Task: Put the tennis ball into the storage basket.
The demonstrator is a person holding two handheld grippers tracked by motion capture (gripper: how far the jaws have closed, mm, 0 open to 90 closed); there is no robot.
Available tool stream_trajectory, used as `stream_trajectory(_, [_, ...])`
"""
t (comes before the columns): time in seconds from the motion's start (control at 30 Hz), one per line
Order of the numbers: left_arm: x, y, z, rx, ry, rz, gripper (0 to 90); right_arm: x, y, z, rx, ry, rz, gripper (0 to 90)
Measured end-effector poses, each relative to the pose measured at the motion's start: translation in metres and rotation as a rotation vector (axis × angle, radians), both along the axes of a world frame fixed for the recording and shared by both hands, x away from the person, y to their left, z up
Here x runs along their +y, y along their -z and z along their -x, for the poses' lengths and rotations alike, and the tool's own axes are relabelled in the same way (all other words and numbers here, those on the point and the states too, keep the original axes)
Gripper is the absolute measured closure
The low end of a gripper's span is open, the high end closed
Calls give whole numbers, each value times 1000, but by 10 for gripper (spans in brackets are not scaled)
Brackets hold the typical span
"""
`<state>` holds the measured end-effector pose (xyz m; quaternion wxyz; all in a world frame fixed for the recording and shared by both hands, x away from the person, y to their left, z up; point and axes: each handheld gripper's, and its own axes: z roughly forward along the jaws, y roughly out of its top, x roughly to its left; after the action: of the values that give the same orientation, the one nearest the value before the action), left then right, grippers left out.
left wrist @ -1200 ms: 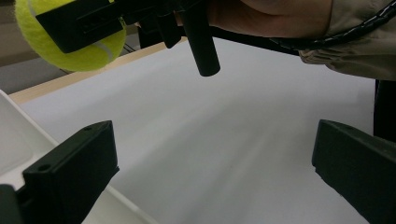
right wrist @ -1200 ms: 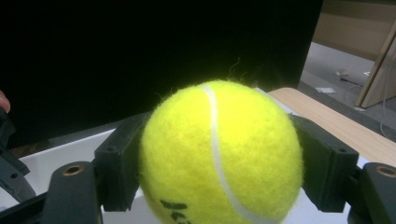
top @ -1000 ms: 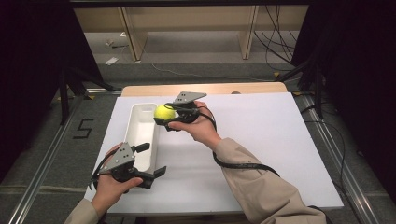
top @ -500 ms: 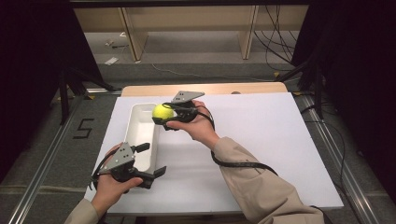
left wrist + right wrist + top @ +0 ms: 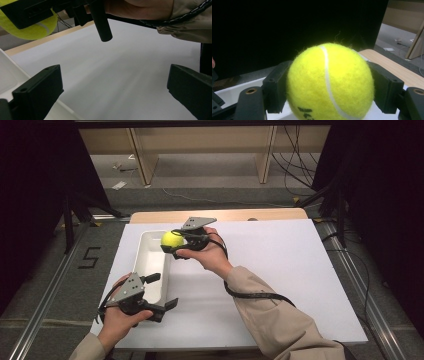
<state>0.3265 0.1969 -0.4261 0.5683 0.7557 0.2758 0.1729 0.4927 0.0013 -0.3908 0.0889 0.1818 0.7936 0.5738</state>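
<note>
A yellow tennis ball [image 5: 171, 240] is clamped in my right gripper [image 5: 176, 243], held in the air above the far end of a white rectangular tray [image 5: 148, 265]. In the right gripper view the tennis ball [image 5: 329, 82] sits between both black jaws with the tray's rim [image 5: 234, 91] below it. My left gripper [image 5: 161, 291] stands open near the table's front left, beside the tray's near end, with nothing between its jaws. The left gripper view shows the ball [image 5: 32, 27] and the right gripper above the white table.
The white table top [image 5: 280, 265] stretches wide to the right of the tray. A wooden strip [image 5: 220, 215] runs along its far edge. Dark curtains and floor cables surround the table.
The right gripper with the ball has edged slightly left over the tray. The left gripper has stayed in place.
</note>
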Motion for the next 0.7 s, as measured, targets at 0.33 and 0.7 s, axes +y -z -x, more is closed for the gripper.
stream_trajectory(0.33, [0,0,0,0,0,-2,0,4,0,-1,0,-5,3,266])
stream_trajectory(0.7, [0,0,0,0,1,-2,0,8,1,-1,0,-9,4,266])
